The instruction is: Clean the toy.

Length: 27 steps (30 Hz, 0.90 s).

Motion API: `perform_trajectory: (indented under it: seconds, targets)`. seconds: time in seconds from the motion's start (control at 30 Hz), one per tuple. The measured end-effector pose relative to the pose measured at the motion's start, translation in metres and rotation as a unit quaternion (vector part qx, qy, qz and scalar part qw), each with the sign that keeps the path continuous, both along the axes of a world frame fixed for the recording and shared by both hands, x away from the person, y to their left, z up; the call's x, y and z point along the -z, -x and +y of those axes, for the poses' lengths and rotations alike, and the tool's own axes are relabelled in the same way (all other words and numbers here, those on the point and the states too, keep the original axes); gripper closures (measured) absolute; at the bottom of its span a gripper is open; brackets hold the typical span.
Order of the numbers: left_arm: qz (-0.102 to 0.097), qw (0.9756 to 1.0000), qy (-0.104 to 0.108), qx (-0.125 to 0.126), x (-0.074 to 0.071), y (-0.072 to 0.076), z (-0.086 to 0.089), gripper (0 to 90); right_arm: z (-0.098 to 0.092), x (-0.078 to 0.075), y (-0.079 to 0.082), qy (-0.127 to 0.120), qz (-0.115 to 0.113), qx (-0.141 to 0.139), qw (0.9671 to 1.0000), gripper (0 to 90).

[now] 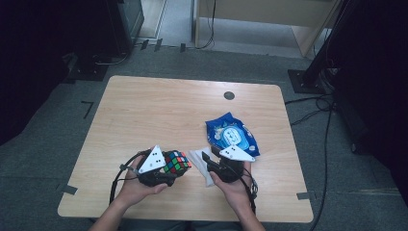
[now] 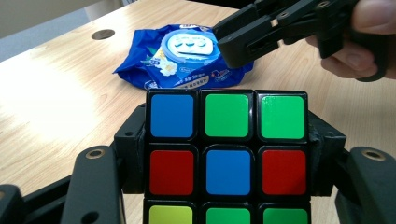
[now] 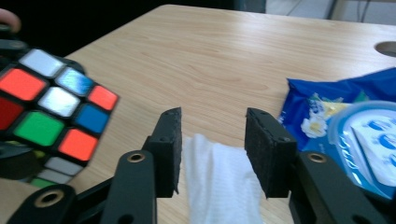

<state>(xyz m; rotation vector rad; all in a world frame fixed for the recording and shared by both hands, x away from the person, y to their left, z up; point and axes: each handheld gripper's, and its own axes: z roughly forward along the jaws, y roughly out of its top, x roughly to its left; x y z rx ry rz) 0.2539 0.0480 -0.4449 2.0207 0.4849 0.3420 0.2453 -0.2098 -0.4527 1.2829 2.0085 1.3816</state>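
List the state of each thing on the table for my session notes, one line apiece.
Puzzle cube: scrambled, clamped in the left gripper, held off the table.
White wipe: lying flat on the table, between the right gripper's open jaws, not pinched.
Blue wipes pack: lying flat, lid closed.
Table: bare wood, one round cable hole.

Puzzle cube (image 1: 176, 162) at table (image 1: 159, 110) front-left; wipe (image 1: 201, 163) just right of it, lying on tabletop; wipes pack (image 1: 232, 134) behind & right of wipe.
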Motion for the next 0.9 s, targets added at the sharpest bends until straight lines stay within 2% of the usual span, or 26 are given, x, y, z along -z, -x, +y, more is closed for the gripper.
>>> perform_trajectory:
  seconds: [0.03, 0.13, 0.23, 0.3, 0.37, 0.43, 0.53, 0.63, 0.67, 0.7, 0.73, 0.77, 0.8, 0.83, 0.9]
  targets:
    - [-0.001, 1.0000, 0.001, 0.000, 0.000, 0.000, 0.000, 34.0, 0.002, 0.001, 0.000, -0.002, 0.003, -0.010, 0.9999, 64.7]
    - [0.000, 0.9999, 0.011, 0.002, -0.002, 0.001, 0.001, 34.0, 0.009, 0.011, -0.001, -0.025, 0.033, -0.044, 0.9982, 76.8]
    - [0.000, 0.9997, 0.022, 0.005, -0.003, 0.002, 0.001, 34.0, 0.019, 0.023, -0.002, -0.058, 0.067, -0.082, 0.9926, 84.2]
    - [0.001, 0.9997, 0.023, 0.007, -0.002, 0.002, 0.000, 34.0, 0.024, 0.025, -0.001, -0.077, 0.076, -0.095, 0.9896, 85.9]
    - [0.005, 0.9996, 0.027, 0.010, -0.001, 0.001, 0.000, 34.0, 0.025, 0.023, 0.000, -0.097, 0.073, -0.106, 0.9870, 89.2]
    - [0.014, 0.9990, 0.037, 0.019, -0.002, 0.001, 0.001, 33.9, 0.024, 0.021, 0.001, -0.103, 0.068, -0.102, 0.9871, 90.0]
    - [0.018, 0.9987, 0.037, 0.030, -0.003, 0.001, 0.001, 33.9, 0.019, 0.018, 0.002, -0.124, 0.063, -0.100, 0.9852, 90.0]
    - [0.009, 0.9993, 0.007, 0.035, -0.001, 0.005, -0.005, 33.9, 0.016, 0.013, 0.005, -0.139, 0.046, -0.097, 0.9844, 90.0]
    - [0.004, 0.9995, -0.002, 0.032, 0.001, 0.006, -0.008, 33.8, 0.014, 0.010, 0.005, -0.147, 0.040, -0.106, 0.9827, 90.0]
    - [0.005, 0.9993, -0.008, 0.036, 0.003, 0.006, -0.011, 33.9, 0.016, 0.007, 0.006, -0.154, 0.040, -0.123, 0.9795, 90.0]
    - [0.004, 0.9993, -0.006, 0.037, 0.005, 0.007, -0.013, 33.9, 0.018, 0.004, 0.009, -0.137, 0.030, -0.123, 0.9824, 90.0]
    - [0.002, 0.9993, -0.003, 0.037, 0.005, 0.008, -0.014, 33.9, 0.020, 0.001, 0.013, -0.115, 0.008, -0.102, 0.9881, 90.0]
    - [0.000, 0.9994, 0.000, 0.036, 0.004, 0.008, -0.014, 33.9, 0.020, -0.001, 0.015, -0.107, -0.003, -0.084, 0.9907, 90.0]
    - [-0.003, 0.9994, 0.004, 0.034, 0.003, 0.008, -0.013, 33.9, 0.018, -0.001, 0.014, -0.107, 0.001, -0.071, 0.9917, 90.0]
    - [-0.006, 0.9994, 0.020, 0.026, -0.001, 0.007, -0.008, 33.9, 0.014, 0.004, 0.010, -0.087, 0.013, -0.049, 0.9950, 89.6]
